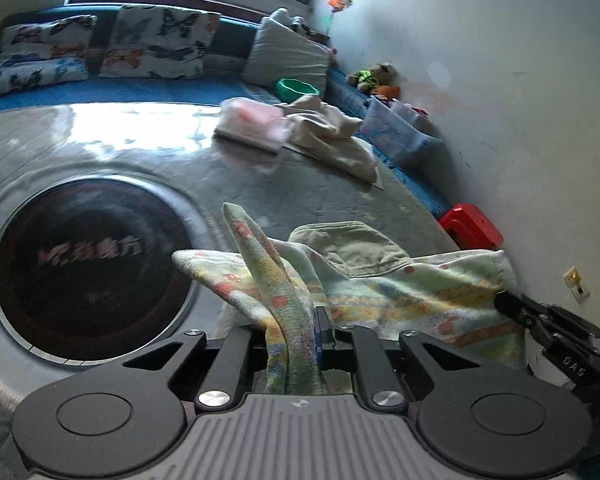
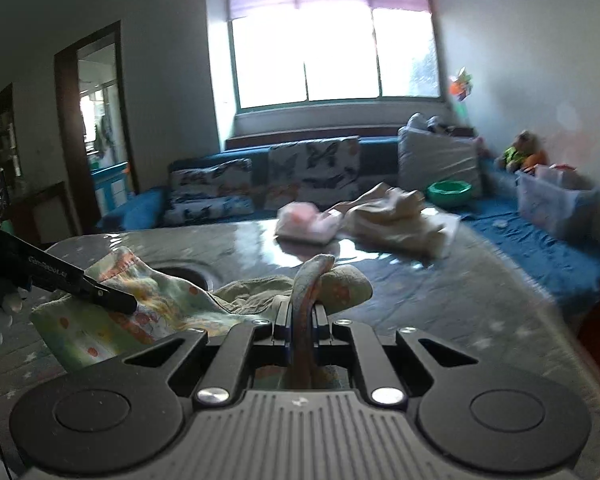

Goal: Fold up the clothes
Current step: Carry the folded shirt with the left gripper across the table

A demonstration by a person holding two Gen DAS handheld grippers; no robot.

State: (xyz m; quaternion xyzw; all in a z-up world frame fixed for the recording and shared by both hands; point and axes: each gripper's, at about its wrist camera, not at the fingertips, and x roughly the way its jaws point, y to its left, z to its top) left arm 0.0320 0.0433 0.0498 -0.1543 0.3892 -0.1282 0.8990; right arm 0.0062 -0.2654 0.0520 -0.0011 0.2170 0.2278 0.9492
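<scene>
While a folded pink cloth [image 1: 252,126] lies at one o'clock, both claws, left gripper [image 1: 296,336] and right gripper [image 2: 302,320], pinch the unfolded pastel-printed soft garment [image 1: 400,292], cream clothes [image 1: 332,136] waiting.

You've got butterfly cushions [image 2: 314,168] along the blue sofa [image 2: 540,236] – a green bowl [image 2: 449,191], a plush toy [image 2: 520,154], a red stool [image 1: 470,226] by the wall.

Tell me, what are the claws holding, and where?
Both hold the same patterned cloth. The left claw pinches a bunched fold of it, and the right claw pinches another bunched fold at the opposite side.
</scene>
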